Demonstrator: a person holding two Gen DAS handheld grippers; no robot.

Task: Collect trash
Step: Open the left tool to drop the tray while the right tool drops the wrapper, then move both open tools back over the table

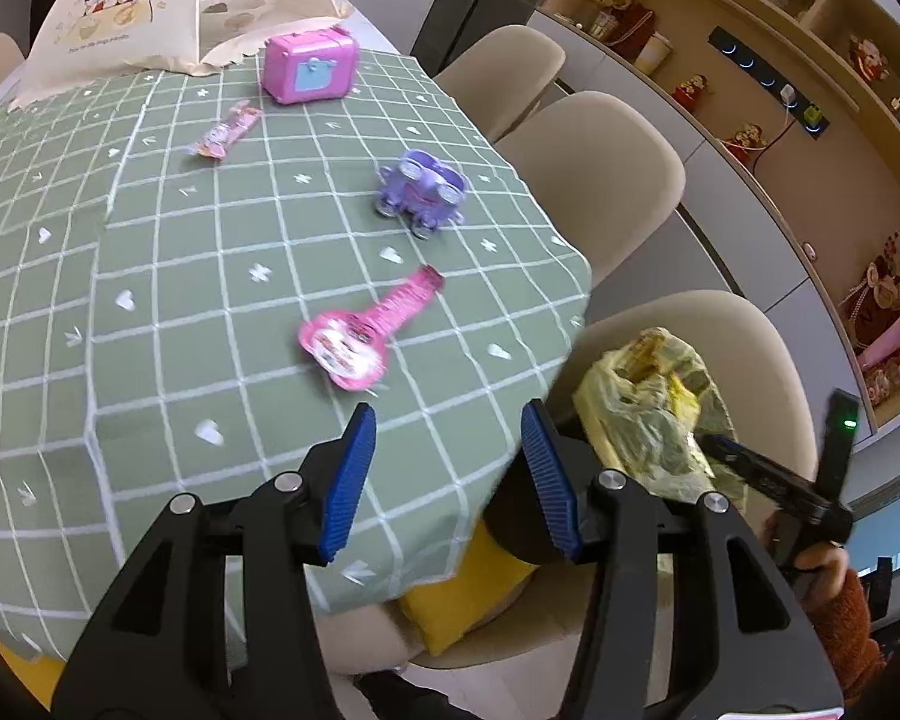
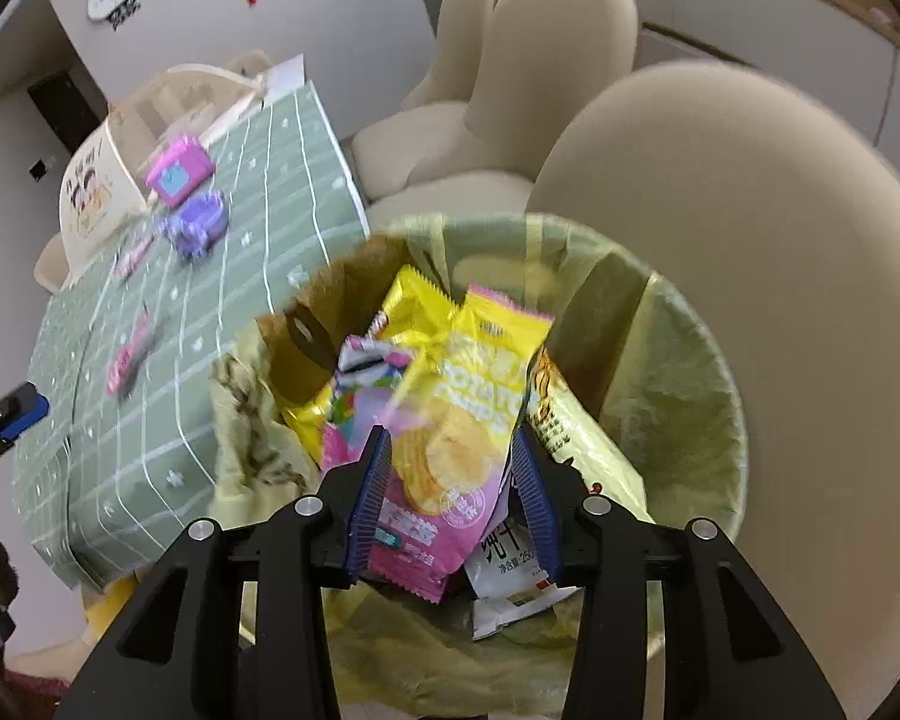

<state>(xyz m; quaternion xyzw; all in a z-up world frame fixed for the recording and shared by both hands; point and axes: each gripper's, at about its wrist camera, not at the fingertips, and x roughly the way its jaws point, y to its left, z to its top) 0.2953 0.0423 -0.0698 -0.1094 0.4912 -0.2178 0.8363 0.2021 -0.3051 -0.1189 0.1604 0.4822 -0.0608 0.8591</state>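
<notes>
Chip packet between parted right gripper, left gripper open, empty.

- A bin lined with a pale yellow-green bag stands open just beside the worktop's edge, holding crumpled wrappers.
- A yellow-and-pink potato chips packet lies on top of that heap, tilted.
- A pink lollipop-shaped wrapper lies flat on the green checked cloth.
- A small pink snack wrapper lies flat farther back.
</notes>
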